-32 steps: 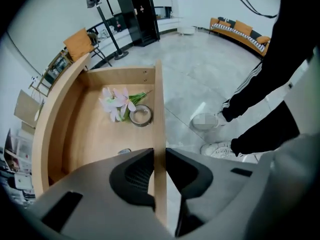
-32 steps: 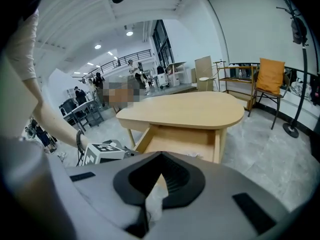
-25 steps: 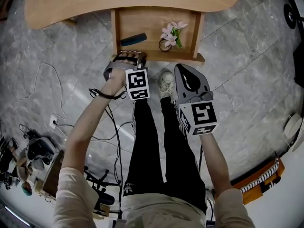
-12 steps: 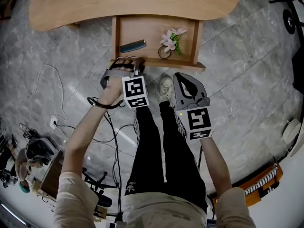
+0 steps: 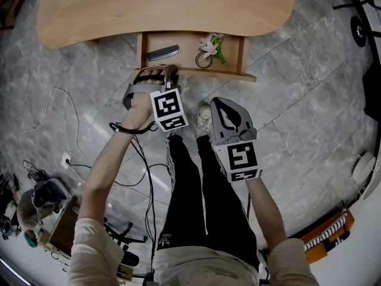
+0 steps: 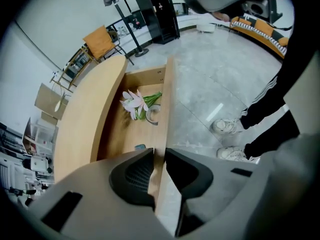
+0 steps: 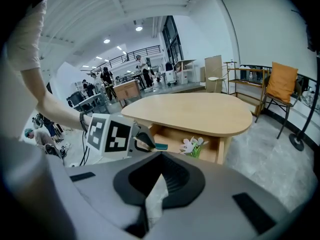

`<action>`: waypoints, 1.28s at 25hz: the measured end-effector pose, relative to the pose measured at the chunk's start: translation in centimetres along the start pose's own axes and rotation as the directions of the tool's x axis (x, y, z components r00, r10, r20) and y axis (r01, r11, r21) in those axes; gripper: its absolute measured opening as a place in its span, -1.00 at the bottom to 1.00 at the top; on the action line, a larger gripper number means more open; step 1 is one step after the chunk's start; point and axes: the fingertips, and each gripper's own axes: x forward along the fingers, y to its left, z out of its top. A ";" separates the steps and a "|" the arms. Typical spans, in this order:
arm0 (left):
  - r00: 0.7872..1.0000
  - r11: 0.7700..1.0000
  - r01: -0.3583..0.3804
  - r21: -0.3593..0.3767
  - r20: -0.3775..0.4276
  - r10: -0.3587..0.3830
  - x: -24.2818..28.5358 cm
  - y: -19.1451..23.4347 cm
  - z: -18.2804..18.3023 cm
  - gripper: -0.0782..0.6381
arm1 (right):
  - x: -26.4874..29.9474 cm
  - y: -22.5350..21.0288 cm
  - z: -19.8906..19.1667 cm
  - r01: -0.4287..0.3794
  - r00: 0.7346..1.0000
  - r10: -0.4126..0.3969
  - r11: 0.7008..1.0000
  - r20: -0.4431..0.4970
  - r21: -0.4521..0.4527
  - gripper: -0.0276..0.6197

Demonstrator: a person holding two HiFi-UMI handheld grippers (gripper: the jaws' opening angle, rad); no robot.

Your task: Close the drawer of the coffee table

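The wooden coffee table [image 5: 166,8] has its drawer [image 5: 208,72] partly out, and most of the drawer lies under the top. My left gripper [image 5: 162,71] is shut on the left end of the drawer's front panel [image 6: 167,99], one jaw inside and one outside, as the left gripper view [image 6: 159,158] shows. Inside the drawer lie pink flowers [image 5: 209,44], a small ring [image 5: 202,59] and a dark flat object [image 5: 163,53]. My right gripper [image 5: 216,104] hangs shut and empty above the floor, short of the drawer; the right gripper view [image 7: 160,156] looks at the table [image 7: 200,111].
The person's legs and shoes [image 5: 205,115] stand just in front of the drawer. Cables and a power strip [image 5: 66,155] trail over the grey stone floor at left. An orange-edged bench [image 5: 324,228] sits at lower right. A black cabinet [image 6: 160,14] stands farther off.
The drawer has slid in under the table top, and less of its inside shows. My left gripper has gone along with the front panel. The right gripper has hardly moved.
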 end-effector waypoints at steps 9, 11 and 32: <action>0.998 0.993 -0.069 -0.095 -0.013 0.068 2.3 6.2 0.7 -0.54 | 1.5 -2.2 1.5 0.012 0.999 -0.013 1.000 0.047 0.021 -0.90; 0.997 0.992 -0.080 -0.096 -0.013 0.079 2.4 7.3 0.5 -0.53 | 1.5 -2.5 2.2 0.027 0.997 -0.028 0.999 0.067 0.028 -0.90; 0.913 0.026 -0.268 -0.963 -0.245 0.326 2.6 7.9 -5.1 0.05 | 0.8 -4.7 1.7 0.075 0.993 -0.087 0.985 0.076 0.152 -0.90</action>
